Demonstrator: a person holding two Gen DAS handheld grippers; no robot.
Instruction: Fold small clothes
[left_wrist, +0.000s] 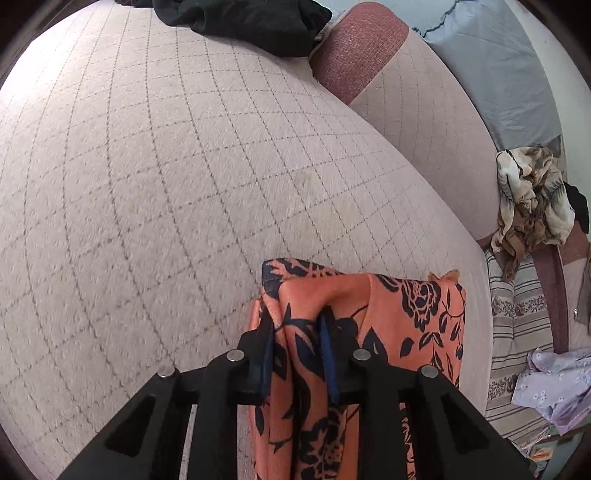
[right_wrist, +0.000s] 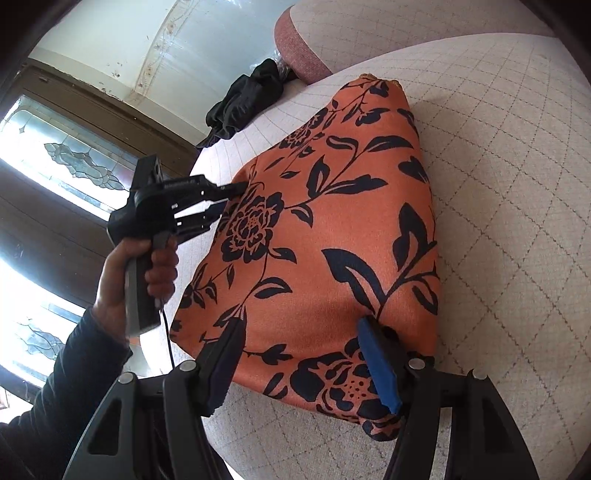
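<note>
An orange cloth with a dark floral print (right_wrist: 332, 221) lies mostly flat on a pale quilted cushion (right_wrist: 498, 184). My right gripper (right_wrist: 301, 325) is open over the cloth's near edge. Its fingers stand wide apart, the blue pad (right_wrist: 376, 362) resting on the fabric. In the same view my left gripper (right_wrist: 231, 197), held by a hand (right_wrist: 118, 295), grips the cloth's left edge. In the left wrist view a fold of the orange cloth (left_wrist: 406, 314) runs up between the narrow jaws of the left gripper (left_wrist: 295, 317), which is shut on it.
A black garment (left_wrist: 240, 18) lies bunched at the far end of the cushion (left_wrist: 147, 166), next to a maroon bolster (left_wrist: 354, 48). Beyond the cushion's right edge are a crumpled patterned pile (left_wrist: 532, 199), a lilac cloth (left_wrist: 554, 387) and striped bedding (left_wrist: 517, 314). A window (right_wrist: 55, 158) is at the left.
</note>
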